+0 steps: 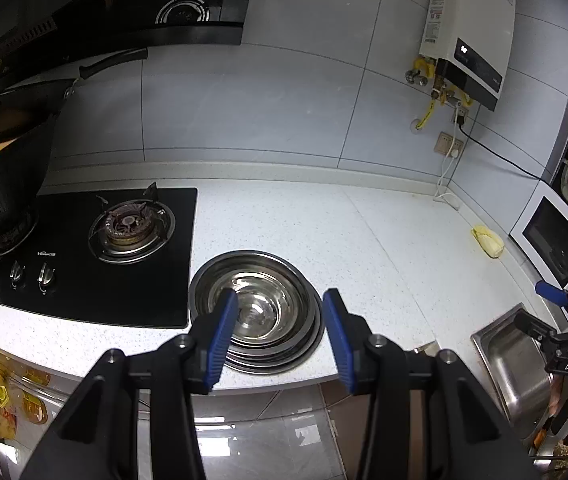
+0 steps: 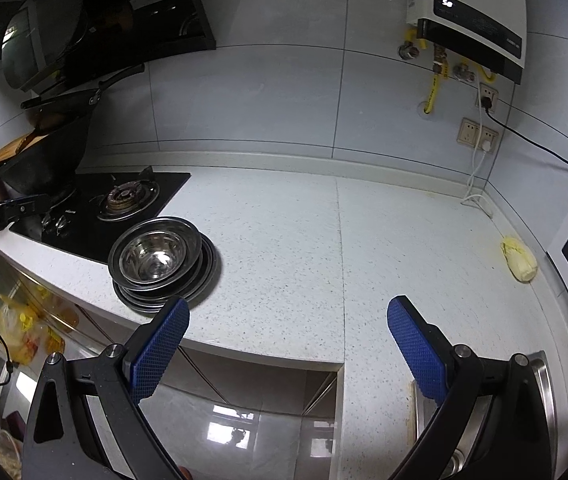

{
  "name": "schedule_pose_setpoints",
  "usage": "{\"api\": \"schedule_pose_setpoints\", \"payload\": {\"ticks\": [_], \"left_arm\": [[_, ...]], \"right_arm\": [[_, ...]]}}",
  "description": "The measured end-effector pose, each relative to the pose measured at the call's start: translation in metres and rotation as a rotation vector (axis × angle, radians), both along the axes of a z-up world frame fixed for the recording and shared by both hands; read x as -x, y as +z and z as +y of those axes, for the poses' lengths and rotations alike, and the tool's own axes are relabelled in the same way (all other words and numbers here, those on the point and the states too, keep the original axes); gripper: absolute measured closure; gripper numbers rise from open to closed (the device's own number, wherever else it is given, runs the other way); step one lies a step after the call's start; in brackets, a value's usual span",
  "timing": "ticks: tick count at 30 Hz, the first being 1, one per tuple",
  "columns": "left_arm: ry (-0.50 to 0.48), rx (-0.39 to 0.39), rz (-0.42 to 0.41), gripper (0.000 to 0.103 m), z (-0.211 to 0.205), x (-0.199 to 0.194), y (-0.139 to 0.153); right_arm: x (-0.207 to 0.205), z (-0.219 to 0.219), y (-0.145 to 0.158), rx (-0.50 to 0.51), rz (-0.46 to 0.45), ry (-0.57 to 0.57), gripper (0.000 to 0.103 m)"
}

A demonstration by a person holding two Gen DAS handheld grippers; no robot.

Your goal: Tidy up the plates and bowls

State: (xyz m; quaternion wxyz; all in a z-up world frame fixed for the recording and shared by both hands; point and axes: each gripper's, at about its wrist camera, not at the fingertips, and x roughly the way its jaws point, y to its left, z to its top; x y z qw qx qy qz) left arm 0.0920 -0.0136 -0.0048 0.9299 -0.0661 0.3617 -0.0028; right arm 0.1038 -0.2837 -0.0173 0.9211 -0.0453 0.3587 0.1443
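A stack of steel plates with steel bowls nested on top (image 1: 258, 308) sits on the white counter by the front edge, right of the stove; it also shows in the right wrist view (image 2: 160, 258). My left gripper (image 1: 280, 330) is open and empty, held just in front of and above the stack. My right gripper (image 2: 288, 340) is wide open and empty, over the counter's front edge, to the right of the stack. The right gripper also shows at the right edge of the left wrist view (image 1: 556, 320).
A black gas stove (image 1: 132, 228) with a dark wok (image 1: 4, 176) lies left of the stack. A steel sink (image 1: 516, 372) is at the right. A yellow cloth (image 2: 520, 260) lies near the microwave (image 1: 556, 236). A water heater (image 1: 472, 28) hangs on the wall.
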Motion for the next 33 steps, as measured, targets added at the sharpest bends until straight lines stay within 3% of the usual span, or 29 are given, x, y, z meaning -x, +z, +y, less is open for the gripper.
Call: {"api": "schedule_pose_setpoints", "payload": {"ticks": [12,33], "left_arm": [[0.011,0.001,0.005,0.061,0.002,-0.001,-0.003],[-0.059,0.015,0.019,0.061,-0.016,-0.023,-0.011]], "right_arm": [[-0.002,0.001,-0.003,-0.029,0.004,0.027,0.001],[-0.005,-0.052,-0.005,-0.065,0.039,-0.177,0.001]]}}
